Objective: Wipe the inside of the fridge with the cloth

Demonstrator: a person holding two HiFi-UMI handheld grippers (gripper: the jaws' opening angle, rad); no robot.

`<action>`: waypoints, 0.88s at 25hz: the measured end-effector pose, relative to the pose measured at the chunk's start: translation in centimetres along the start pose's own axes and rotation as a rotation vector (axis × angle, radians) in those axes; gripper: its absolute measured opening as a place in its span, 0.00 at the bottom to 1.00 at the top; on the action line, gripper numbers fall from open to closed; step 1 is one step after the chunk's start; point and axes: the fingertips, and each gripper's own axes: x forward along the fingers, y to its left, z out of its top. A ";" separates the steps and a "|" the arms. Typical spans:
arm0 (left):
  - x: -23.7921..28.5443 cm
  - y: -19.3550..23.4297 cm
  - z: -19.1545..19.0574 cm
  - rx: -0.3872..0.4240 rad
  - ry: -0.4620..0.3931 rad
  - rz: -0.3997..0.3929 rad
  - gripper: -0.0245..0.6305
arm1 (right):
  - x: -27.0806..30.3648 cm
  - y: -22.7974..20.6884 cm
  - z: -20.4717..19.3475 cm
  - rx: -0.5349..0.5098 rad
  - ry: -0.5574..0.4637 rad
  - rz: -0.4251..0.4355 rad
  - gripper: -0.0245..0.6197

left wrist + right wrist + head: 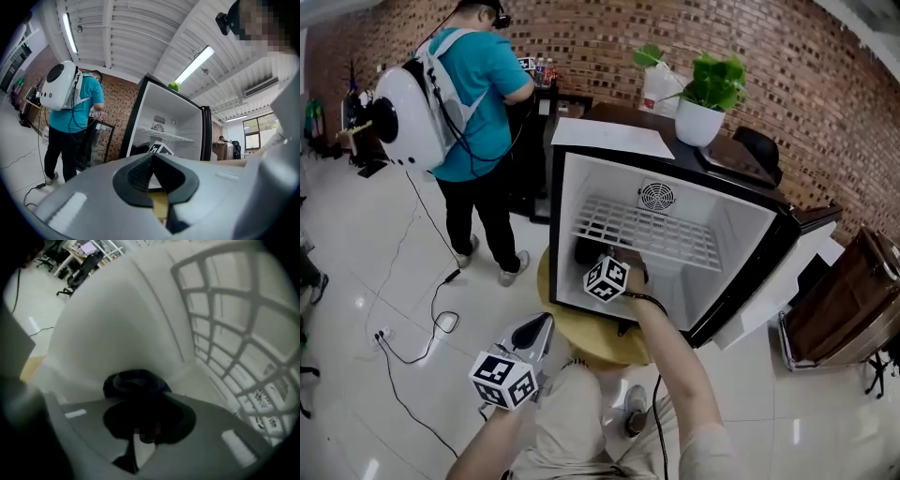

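While left gripper (536, 328) hangs clenched, right gripper (140, 405) grasps cloth (133, 383) inside fridge (568, 202)

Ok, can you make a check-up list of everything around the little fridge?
Surface: round wooden stand under the open fridge; its inside walls are white.
Job's things: dark cloth, bunched, inside the fridge below the wire shelf.
Clutter: sheet of paper on the fridge top.
Grippers: right gripper shut on the cloth, inside the fridge; left gripper shut, empty, outside.
Cables: floor cable, loose loops at left.
Surroundings: person with a white backpack, brick wall, potted plant.
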 end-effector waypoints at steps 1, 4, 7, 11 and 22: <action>0.0 0.3 0.2 -0.001 -0.004 0.004 0.04 | 0.7 0.6 0.4 -0.011 0.007 0.030 0.11; 0.2 0.7 0.5 -0.004 -0.011 0.008 0.04 | 0.2 2.0 1.7 -0.013 -0.006 0.062 0.11; 0.4 0.3 0.9 -0.005 -0.026 0.003 0.04 | -4.5 4.4 3.7 0.005 -0.097 0.118 0.11; 0.6 0.6 0.5 -0.017 -0.021 0.009 0.04 | -10.0 7.8 6.8 -0.022 -0.259 0.217 0.11; 0.7 -1.0 2.4 -0.046 -0.078 -0.007 0.04 | -0.2 3.4 -2.6 -0.135 0.155 0.117 0.11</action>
